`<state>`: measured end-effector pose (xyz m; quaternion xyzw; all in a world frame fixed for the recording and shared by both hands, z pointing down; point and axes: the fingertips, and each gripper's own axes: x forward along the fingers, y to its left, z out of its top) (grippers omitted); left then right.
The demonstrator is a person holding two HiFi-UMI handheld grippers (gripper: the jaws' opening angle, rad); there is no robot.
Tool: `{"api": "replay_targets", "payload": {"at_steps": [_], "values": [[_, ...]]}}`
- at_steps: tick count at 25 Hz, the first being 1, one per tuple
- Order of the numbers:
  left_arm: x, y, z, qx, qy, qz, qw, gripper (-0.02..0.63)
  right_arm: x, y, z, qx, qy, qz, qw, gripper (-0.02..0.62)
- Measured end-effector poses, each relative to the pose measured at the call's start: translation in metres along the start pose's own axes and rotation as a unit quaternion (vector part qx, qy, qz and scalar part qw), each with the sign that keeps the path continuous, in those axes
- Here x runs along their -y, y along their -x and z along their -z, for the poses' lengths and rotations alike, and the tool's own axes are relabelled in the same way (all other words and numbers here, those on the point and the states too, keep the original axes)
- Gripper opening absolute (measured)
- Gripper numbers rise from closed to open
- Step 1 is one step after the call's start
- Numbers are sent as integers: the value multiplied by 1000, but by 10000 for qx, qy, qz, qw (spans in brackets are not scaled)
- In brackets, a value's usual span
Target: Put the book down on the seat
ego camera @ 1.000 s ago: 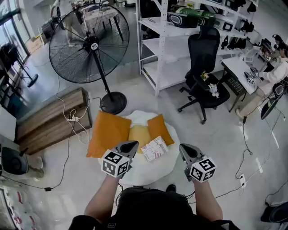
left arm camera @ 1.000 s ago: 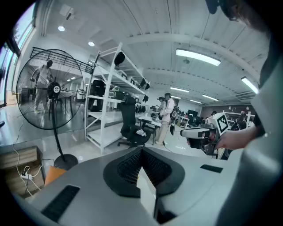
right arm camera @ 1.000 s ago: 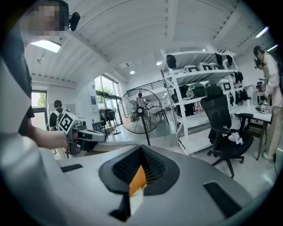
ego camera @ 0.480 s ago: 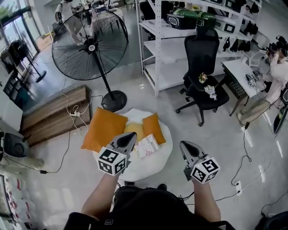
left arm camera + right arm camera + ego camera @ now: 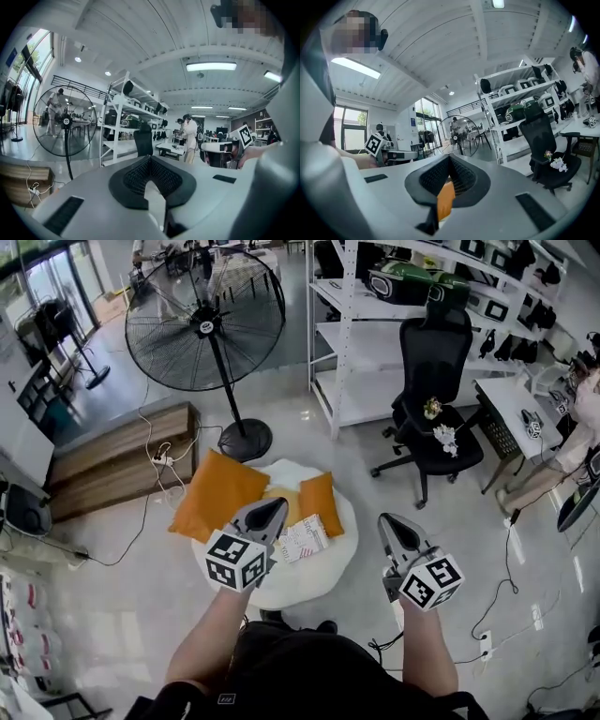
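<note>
Book point(image 5: 302, 538) lying flat on the round white seat point(image 5: 309, 585), near its middle, touching the small orange cushion point(image 5: 321, 504) at the seat's far side. A larger orange cushion point(image 5: 217, 495) overhangs the seat's left edge. Left hand-held gripper point(image 5: 275, 506), jaws closed and empty, above the seat's near-left part. Right hand-held gripper point(image 5: 389, 519), jaws likewise together with nothing held, just off the seat's right edge. Standing fan point(image 5: 206, 324) and black office chair point(image 5: 433, 399) beyond the seat.

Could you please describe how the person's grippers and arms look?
Both the left gripper and right gripper are grey, tapered shells with black textured pads, each carrying a cube of black-and-white square markers. The person wears a dark top.
</note>
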<state>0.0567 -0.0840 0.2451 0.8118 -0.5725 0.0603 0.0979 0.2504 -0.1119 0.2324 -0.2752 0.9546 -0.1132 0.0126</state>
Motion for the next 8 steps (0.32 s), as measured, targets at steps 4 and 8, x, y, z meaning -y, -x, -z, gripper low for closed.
{"api": "replay_targets", "payload": {"at_steps": [4, 8], "values": [[-15, 7, 3, -19, 102, -103, 9999, 5, -11, -6, 7, -35, -108, -152, 9998, 14], [-24, 12, 7, -57, 112, -147, 9998, 5, -12, -10, 14, -109, -148, -86, 9998, 14]]}}
